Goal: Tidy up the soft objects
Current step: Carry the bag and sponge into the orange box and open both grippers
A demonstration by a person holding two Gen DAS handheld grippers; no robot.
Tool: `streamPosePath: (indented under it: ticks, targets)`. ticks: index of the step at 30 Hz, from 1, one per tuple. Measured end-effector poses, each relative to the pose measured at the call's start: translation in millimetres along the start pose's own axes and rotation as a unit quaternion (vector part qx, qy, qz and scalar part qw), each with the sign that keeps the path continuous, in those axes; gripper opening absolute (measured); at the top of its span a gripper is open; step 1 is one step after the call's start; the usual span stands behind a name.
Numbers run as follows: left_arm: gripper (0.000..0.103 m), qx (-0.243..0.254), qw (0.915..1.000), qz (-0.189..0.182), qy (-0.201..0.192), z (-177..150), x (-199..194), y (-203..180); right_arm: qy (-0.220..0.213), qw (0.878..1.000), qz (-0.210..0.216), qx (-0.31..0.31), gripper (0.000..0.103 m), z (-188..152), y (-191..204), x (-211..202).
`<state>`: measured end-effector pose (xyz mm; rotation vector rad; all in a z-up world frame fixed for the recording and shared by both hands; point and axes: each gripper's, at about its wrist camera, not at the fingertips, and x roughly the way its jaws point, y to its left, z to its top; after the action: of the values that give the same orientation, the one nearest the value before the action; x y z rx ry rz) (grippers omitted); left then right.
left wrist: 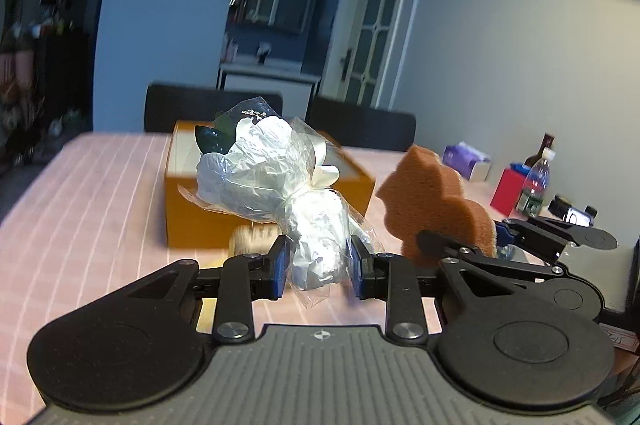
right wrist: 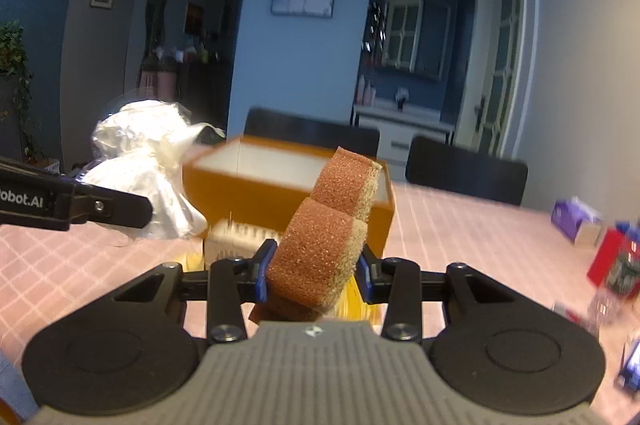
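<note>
My left gripper (left wrist: pixel 319 267) is shut on the lower end of a white bouquet wrapped in clear plastic (left wrist: pixel 276 181), held up above the pink table. The same bouquet (right wrist: pixel 140 177) shows at the left of the right wrist view. My right gripper (right wrist: pixel 314 269) is shut on a brown wavy-edged sponge (right wrist: pixel 332 225), which tilts up and to the right; it appears as the sponge (left wrist: pixel 432 197) right of the bouquet in the left wrist view. An open orange box (left wrist: pixel 188 213) with a white inside stands on the table just beyond both, also seen as the box (right wrist: pixel 248 193).
A pale bristly brush (left wrist: pixel 252 237) lies against the box's near side. At the table's right stand a purple tissue pack (left wrist: pixel 466 159), a red box (left wrist: pixel 508 191) and a clear bottle (left wrist: pixel 534 189). Two dark chairs (left wrist: pixel 360 127) line the far edge of the pink checked tablecloth (left wrist: pixel 88 217).
</note>
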<state>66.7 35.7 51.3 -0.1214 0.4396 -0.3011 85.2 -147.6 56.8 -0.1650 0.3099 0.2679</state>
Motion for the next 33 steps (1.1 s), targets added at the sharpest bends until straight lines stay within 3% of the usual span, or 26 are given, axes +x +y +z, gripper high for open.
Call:
streamPosePath:
  ticks: [8, 15, 22, 33]
  targets:
    - [0.034, 0.020, 0.9984, 0.003, -0.053, 50, 18, 3, -0.053, 0.998, 0.020, 0.014, 0.040, 56, -9, 28]
    - [0.034, 0.004, 0.9982, 0.011, -0.059, 83, 62, 22, -0.069, 0.996, 0.046, 0.035, 0.040, 94, -18, 81]
    - [0.034, 0.007, 0.9998, 0.009, -0.018, 100, 116, 47, -0.028, 0.996, 0.069, 0.038, 0.040, 112, -25, 149]
    - [0.034, -0.008, 0.9944, 0.043, 0.096, 92, 207, 97, 0.111, 0.982, 0.116, 0.099, 0.040, 95, -43, 262]
